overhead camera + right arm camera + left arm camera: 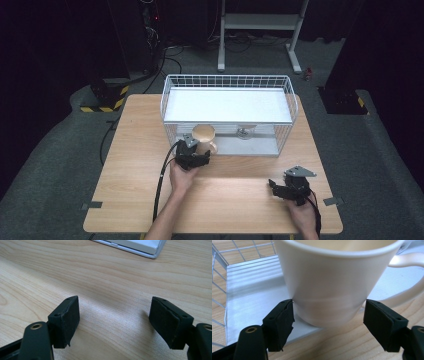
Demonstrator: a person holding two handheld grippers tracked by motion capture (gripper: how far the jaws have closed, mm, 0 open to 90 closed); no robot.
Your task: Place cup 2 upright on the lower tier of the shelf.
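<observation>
Lab or test studio, not a home: lone wooden bench [150, 200] on grey carpet [55, 165], dark walls all round. Hazard-striped stand feet [105, 102] off its far-left corner, cables [170, 55] across the floor, a white metal frame [260, 30] beyond its far edge.

A wooden table [135, 190] carries a white wire basket [227, 82] and a cup [205, 137].

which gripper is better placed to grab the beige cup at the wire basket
Left. The left gripper has its jaws on either side of the beige handled cup, while the right gripper sits apart over bare wooden table.
</observation>
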